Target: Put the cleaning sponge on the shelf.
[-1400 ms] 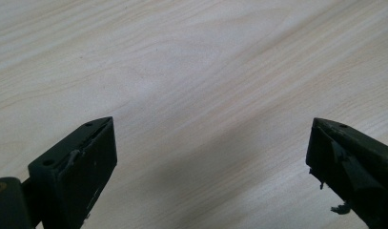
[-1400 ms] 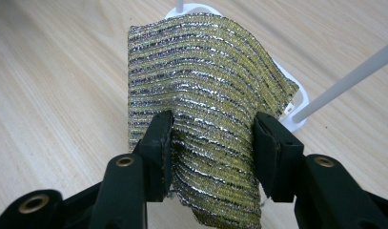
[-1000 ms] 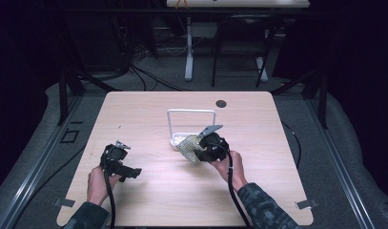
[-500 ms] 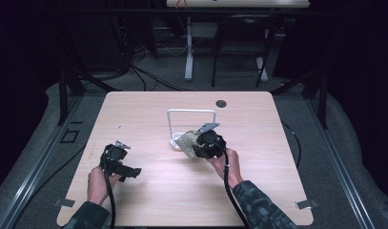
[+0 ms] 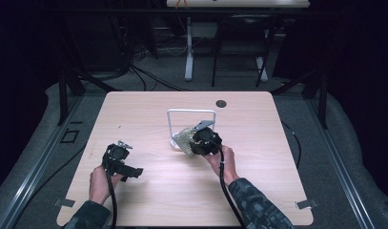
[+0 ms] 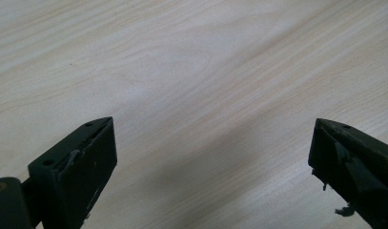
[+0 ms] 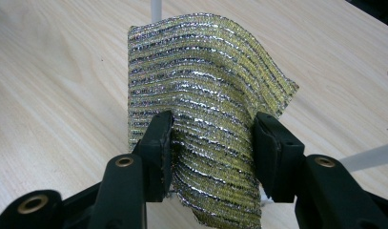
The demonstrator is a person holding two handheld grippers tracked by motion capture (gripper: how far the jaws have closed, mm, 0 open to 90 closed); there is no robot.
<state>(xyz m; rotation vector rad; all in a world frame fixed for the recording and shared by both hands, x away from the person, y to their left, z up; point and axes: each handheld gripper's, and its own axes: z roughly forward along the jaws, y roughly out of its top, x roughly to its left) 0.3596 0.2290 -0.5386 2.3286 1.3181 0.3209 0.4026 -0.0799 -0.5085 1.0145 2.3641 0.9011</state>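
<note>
High view down over table (image 5: 148,109); both gripper views close above its wood.

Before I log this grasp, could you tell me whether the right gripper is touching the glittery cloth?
Touching: in the right gripper view, the right gripper has both jaws pressed into the cloth, bowing it between them.

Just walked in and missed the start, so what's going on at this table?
A person is working with a gripper in each hand. The right gripper is clamped on a glittery yellow-and-silver cloth, held up beside a small white wire rack mid-table. The left gripper is open, holding nothing, over bare wooden table.
</note>
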